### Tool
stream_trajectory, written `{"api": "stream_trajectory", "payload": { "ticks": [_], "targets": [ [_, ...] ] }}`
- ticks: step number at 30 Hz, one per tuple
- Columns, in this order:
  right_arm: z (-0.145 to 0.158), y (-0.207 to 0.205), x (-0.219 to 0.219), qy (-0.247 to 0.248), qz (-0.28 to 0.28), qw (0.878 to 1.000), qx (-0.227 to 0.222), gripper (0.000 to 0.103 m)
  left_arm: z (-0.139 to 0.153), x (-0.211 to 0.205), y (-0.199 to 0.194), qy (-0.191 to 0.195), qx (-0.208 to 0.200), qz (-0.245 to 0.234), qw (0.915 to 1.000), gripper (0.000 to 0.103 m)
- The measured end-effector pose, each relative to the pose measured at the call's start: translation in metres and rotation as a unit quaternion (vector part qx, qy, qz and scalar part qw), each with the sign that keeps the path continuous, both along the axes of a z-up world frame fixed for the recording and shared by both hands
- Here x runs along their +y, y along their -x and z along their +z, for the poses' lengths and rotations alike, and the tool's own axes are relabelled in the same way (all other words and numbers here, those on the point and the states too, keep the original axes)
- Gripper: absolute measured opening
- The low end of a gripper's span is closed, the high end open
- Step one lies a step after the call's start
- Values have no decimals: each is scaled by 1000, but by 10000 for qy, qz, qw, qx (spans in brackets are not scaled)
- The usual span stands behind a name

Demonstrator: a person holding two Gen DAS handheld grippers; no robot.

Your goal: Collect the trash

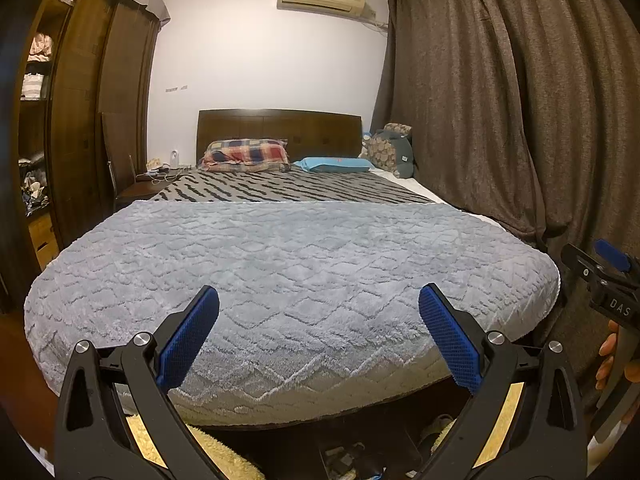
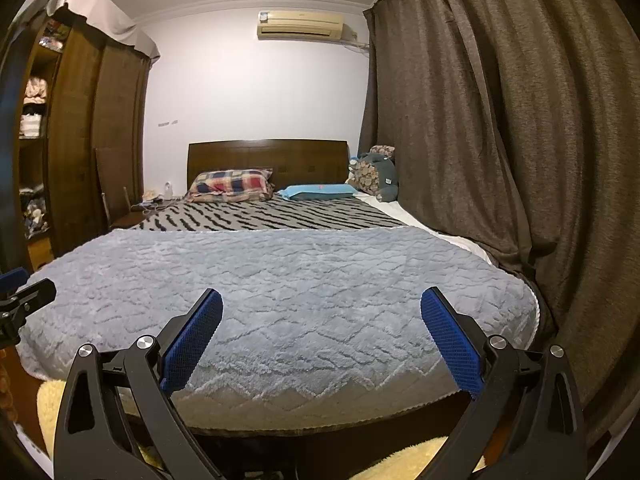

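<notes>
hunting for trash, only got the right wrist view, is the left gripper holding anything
Observer: No. The left gripper is open and empty, aimed at the bed.
Operator: any trash low down near it
Observer: Small dark items lie under the bed's foot, too blurred to tell what they are.
Operator: anything else there
Observer: A pale slipper-like thing lies to their right.

Both wrist views look from the foot of the grey quilted plush bed (image 1: 288, 280) toward the dark wooden headboard (image 2: 267, 160) at 12 o'clock, near the mattress edge, sharing the whole bed.
</notes>
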State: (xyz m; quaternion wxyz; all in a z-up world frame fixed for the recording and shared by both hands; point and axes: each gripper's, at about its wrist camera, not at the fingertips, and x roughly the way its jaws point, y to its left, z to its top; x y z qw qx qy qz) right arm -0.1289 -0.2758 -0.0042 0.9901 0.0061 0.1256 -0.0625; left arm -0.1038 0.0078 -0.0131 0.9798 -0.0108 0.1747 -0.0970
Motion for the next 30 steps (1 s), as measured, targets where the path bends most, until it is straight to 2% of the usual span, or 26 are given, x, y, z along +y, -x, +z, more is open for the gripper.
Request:
{"api": "stream_trajectory", "payload": {
  "ticks": [30],
  "targets": [
    [1,1,-1,-16,-4,10000,-11,100,3,0,1,2,-25,-17,10000,95]
  ]
}}
